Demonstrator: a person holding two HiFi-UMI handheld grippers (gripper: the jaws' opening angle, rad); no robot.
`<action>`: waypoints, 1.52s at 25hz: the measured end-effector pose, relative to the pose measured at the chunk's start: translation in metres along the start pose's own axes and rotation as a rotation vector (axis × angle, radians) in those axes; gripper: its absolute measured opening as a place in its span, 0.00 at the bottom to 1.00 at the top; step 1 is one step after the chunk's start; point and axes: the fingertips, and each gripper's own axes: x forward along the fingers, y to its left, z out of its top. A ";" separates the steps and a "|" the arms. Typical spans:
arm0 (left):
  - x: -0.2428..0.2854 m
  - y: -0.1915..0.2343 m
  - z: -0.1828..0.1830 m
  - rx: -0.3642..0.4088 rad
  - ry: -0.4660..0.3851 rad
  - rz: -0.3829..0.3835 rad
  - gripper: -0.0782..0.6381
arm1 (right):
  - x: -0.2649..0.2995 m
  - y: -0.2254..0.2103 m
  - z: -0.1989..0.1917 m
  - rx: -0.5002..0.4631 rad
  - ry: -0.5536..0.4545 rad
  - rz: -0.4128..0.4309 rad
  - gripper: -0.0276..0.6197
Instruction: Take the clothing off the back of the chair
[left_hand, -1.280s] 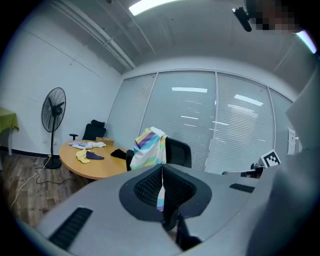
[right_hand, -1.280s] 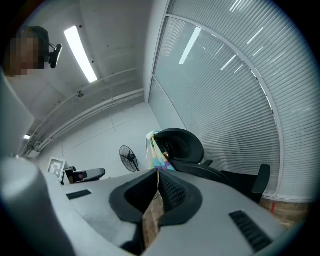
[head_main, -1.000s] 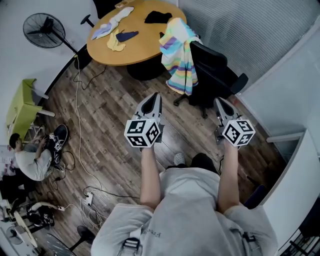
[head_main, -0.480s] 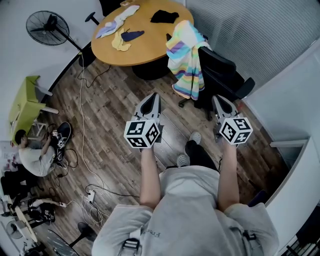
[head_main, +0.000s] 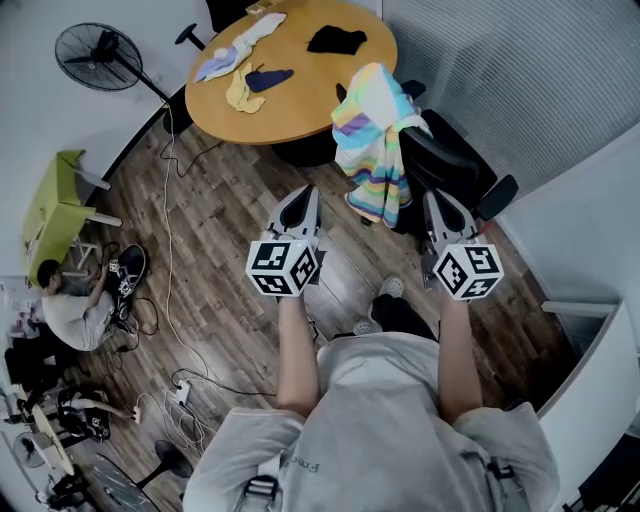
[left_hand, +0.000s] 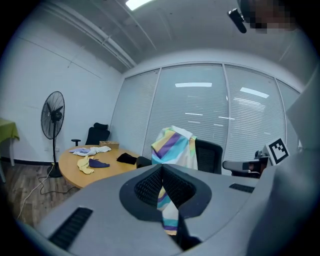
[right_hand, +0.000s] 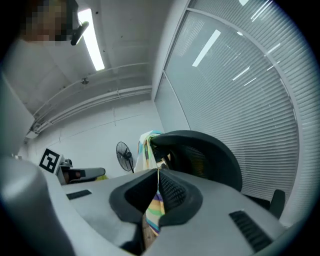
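A pastel striped garment (head_main: 372, 140) hangs over the back of a black office chair (head_main: 450, 165) beside the round wooden table (head_main: 300, 90). It also shows ahead in the left gripper view as the striped garment (left_hand: 174, 147), and in the right gripper view as a strip of garment (right_hand: 146, 150) behind the chair back (right_hand: 200, 155). My left gripper (head_main: 307, 197) is shut and empty, a short way in front of the garment's hem. My right gripper (head_main: 437, 203) is shut and empty too, close to the chair's seat side.
Several small cloths (head_main: 245, 60) lie on the table. A standing fan (head_main: 95, 50) is at the far left, a cable (head_main: 165, 250) runs across the wood floor, and a person (head_main: 70, 310) sits on the floor at left. Slatted blinds (head_main: 520, 70) line the wall at right.
Both grippers have come closer to the chair: the striped garment and chair sit nearer their tips and lower in the head view than a second ago. The jaws stayed shut.
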 end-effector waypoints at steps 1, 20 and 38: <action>0.008 0.001 0.005 0.008 -0.001 0.000 0.15 | 0.004 0.001 -0.002 0.002 0.005 0.010 0.08; 0.086 0.011 0.046 0.060 0.020 -0.185 0.15 | 0.047 -0.001 -0.007 -0.015 -0.002 -0.078 0.08; 0.098 0.033 0.042 0.101 0.094 -0.471 0.15 | 0.056 0.045 -0.013 -0.068 -0.058 -0.319 0.09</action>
